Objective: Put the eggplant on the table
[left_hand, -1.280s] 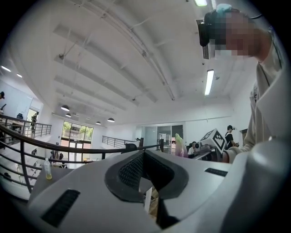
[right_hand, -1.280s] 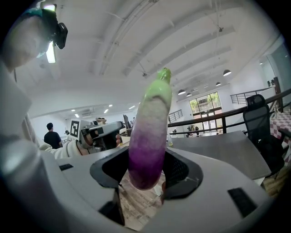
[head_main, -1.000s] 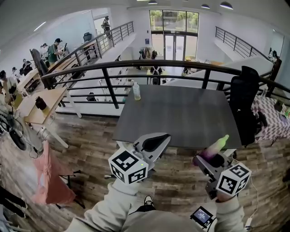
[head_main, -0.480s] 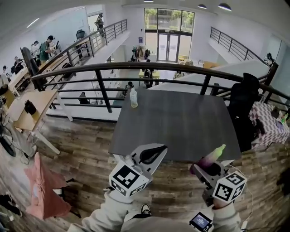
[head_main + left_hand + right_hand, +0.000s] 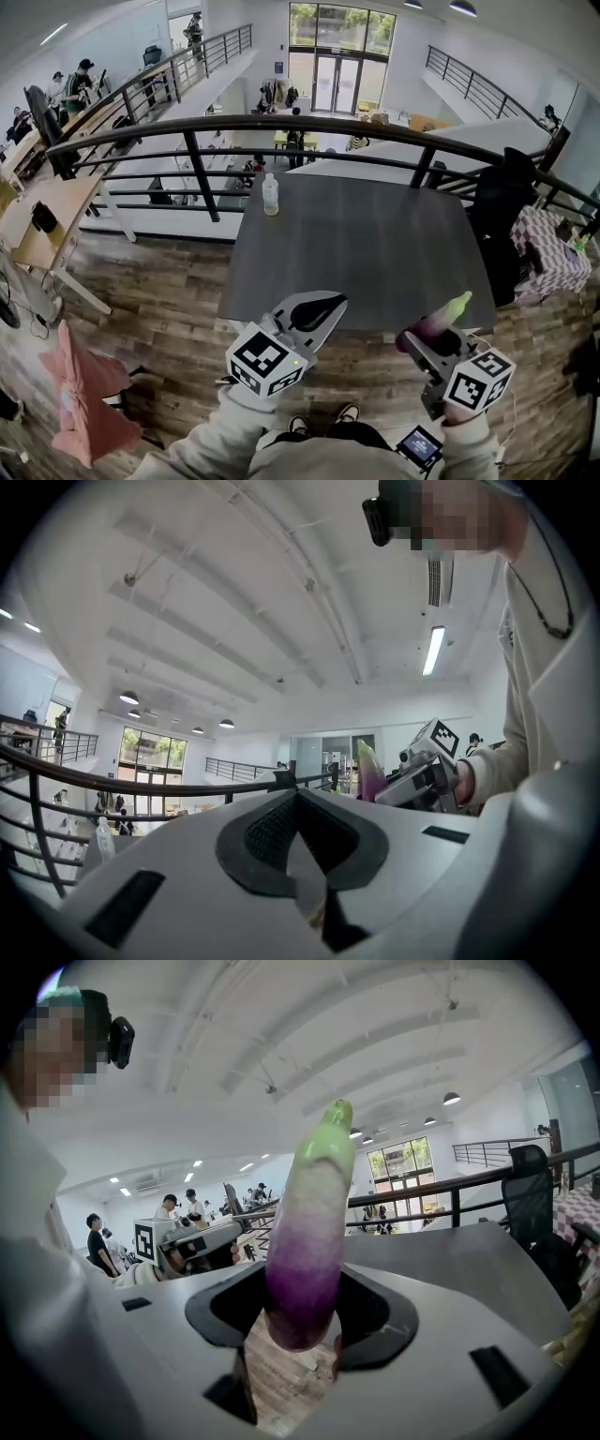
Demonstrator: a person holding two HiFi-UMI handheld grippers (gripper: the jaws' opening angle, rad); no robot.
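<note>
The head view alone shows the whole table (image 5: 356, 253), with 1 bottle (image 5: 270, 194) upright near its upper-left corner, and both grippers low in the frame at the near edge. There the right gripper (image 5: 427, 333) holds the 1 eggplant (image 5: 441, 319) at lower right, green tip slanting up toward the table, not resting on it. Only the right gripper view shows the grip closely: the 2 jaws pinch the eggplant's purple lower end at frame centre, and the green end rises above. Floor shows beneath it. Only the left gripper view shows that the left gripper (image 5: 314, 314) has its 2 jaws pressed together with nothing between them. The eggplant sits at middle right in that view. Counted: 2 grippers, 1 eggplant, 1 table, 1 bottle.
</note>
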